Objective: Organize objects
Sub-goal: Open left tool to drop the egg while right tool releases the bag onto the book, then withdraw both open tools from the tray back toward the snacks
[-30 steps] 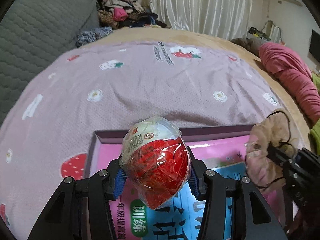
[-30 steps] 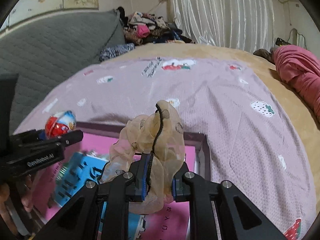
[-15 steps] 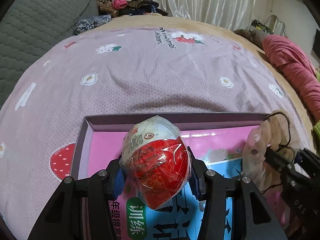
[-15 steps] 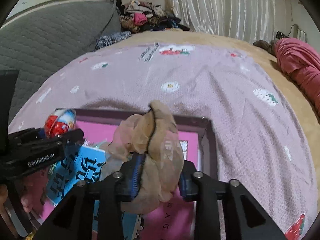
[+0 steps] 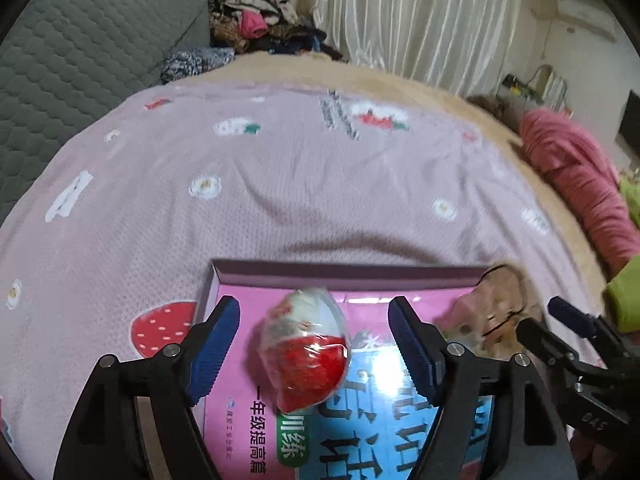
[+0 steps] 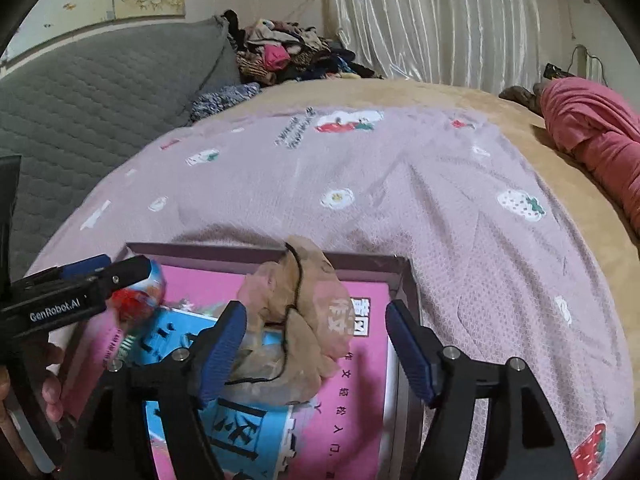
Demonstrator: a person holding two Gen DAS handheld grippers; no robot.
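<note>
Here, in the left wrist view, the left gripper [image 5: 314,340] has its jaws spread wide and opening, the blue pads clear of the plastic-wrapped red and white toy egg [image 5: 306,346] that sits between them, blurred, with a gap on either side. The egg is over a pink and blue workbook [image 5: 360,432] lying in a shallow purple box [image 5: 344,270], whose far wall runs just beyond the fingertips. To the right of the jaws, a beige scrunchie [image 5: 494,312] with a black cord shows in front of the right gripper [image 5: 540,316], which enters from the right edge. Beyond the box spreads a lilac strawberry-print blanket [image 5: 300,184]; a pink bundle of cloth [image 5: 576,176] lies far off to the right.

In the right wrist view, the right gripper [image 6: 314,340] also stands wide and its jaws are opening. The scrunchie [image 6: 296,320] is between the jaws, nearer the left pad and perhaps brushing it, well clear of the right pad, over the workbook [image 6: 340,420] inside the box [image 6: 404,280]. To the left of the jaws, the left gripper [image 6: 104,270] reaches in, the egg [image 6: 140,296] blurred at its tip. A hand [image 6: 50,384] shows at the lower left edge. The blanket [image 6: 440,200] lies ahead of the fingertips, with a heap of clothes [image 6: 288,56] far beyond.
</note>
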